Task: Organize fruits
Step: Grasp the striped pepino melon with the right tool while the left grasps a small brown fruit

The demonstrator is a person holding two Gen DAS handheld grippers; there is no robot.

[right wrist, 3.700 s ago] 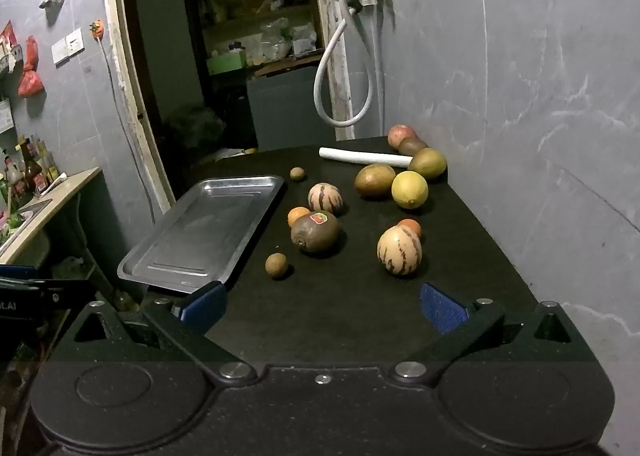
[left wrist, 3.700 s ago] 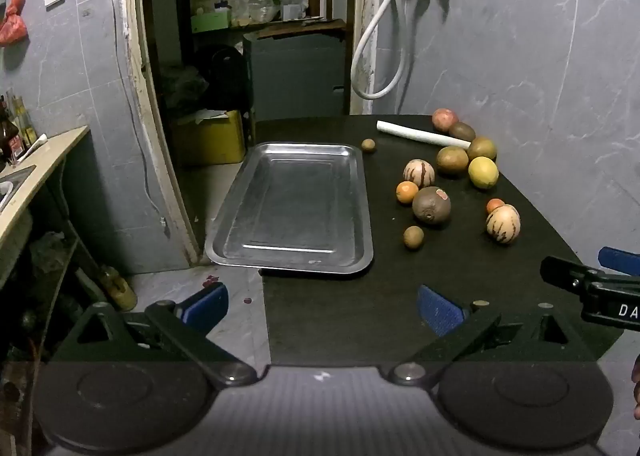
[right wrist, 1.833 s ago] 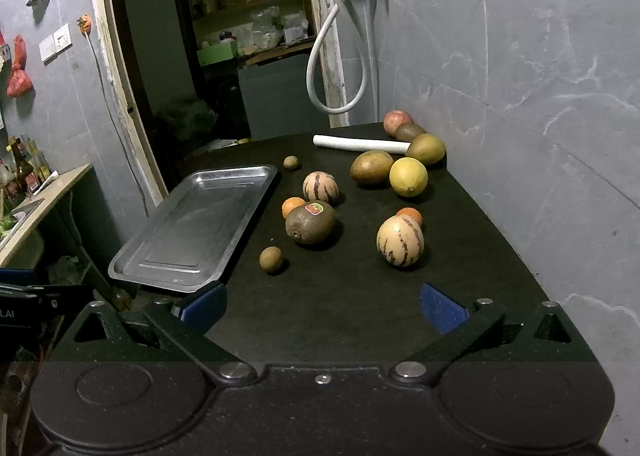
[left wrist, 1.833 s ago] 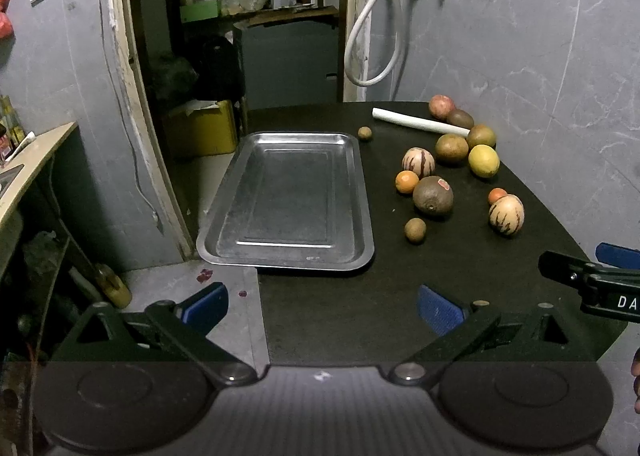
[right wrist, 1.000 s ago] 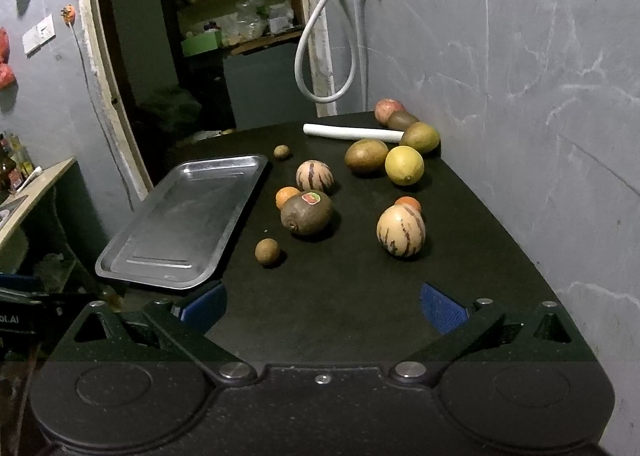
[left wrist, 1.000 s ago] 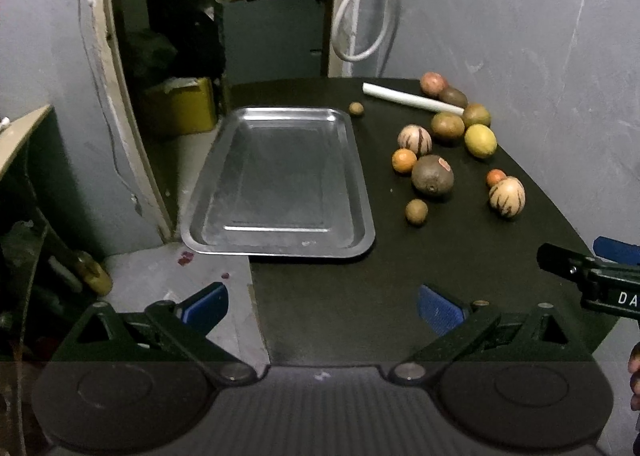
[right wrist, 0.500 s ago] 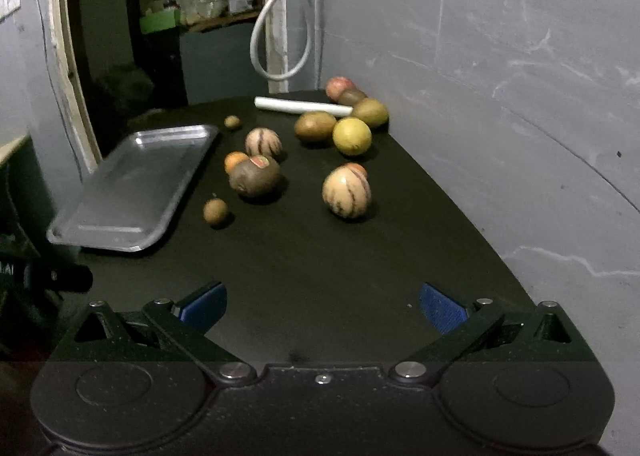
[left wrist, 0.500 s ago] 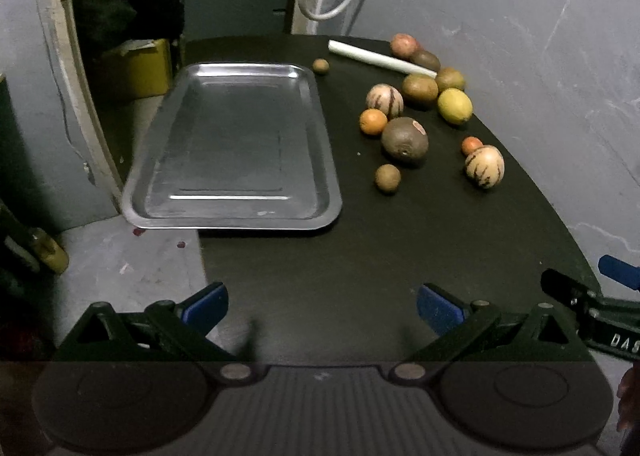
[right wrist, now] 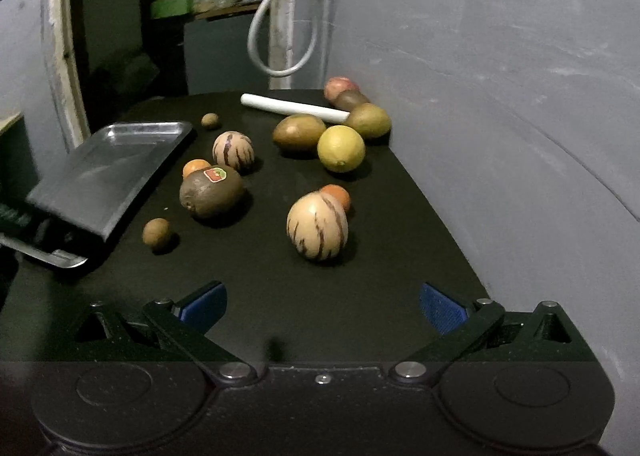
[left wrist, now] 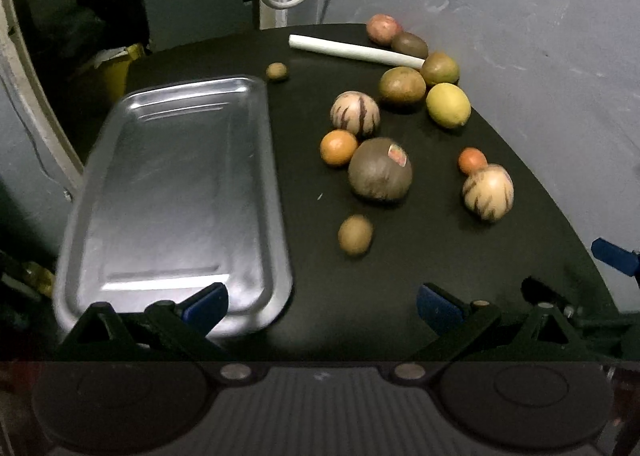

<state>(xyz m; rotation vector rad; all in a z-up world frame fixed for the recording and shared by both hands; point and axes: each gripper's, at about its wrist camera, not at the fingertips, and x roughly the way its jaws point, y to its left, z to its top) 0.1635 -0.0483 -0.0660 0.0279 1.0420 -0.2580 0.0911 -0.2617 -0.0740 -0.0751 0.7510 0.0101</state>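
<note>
Both grippers, left (left wrist: 322, 302) and right (right wrist: 323, 306), jaws wide apart, gripping nothing. Fruits scattered on tabletop (right wrist: 280, 296) beside steel tray (left wrist: 176, 191).

Shiny metal tray (left wrist: 176, 175), matt black tabletop (left wrist: 360, 296)

A white hose (right wrist: 280, 31) hangs looped on the grey wall (right wrist: 500, 55) behind the black surface (right wrist: 280, 296), beside a dark doorway (right wrist: 120, 15).
</note>
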